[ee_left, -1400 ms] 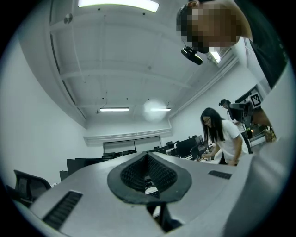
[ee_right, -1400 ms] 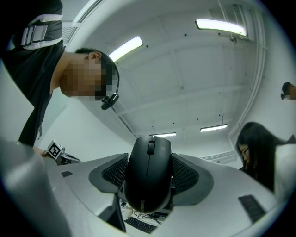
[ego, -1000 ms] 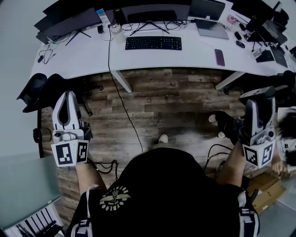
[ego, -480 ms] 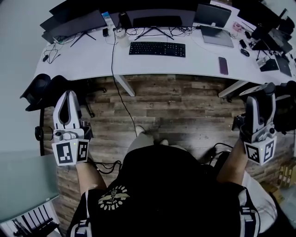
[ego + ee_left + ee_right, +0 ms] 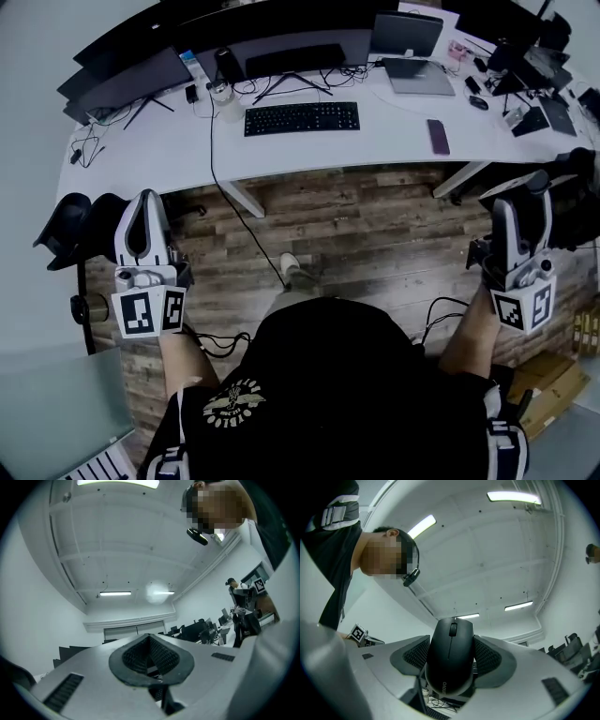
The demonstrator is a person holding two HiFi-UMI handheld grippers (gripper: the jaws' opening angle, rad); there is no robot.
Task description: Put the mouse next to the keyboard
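Your mouse is gripped; your keyboard is on the desk.
The black mouse (image 5: 450, 665) sits clamped in your right gripper (image 5: 451, 651), wheel end outward; the black keyboard (image 5: 302, 118) lies flat on the white desk (image 5: 394, 131).

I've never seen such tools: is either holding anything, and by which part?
The right gripper clamps a black computer mouse by its two sides. The left gripper is shut, empty.

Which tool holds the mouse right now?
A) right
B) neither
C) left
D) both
A: the right tool has the mouse clamped between its jaws in its own view, while the left tool is shut with nothing in it.
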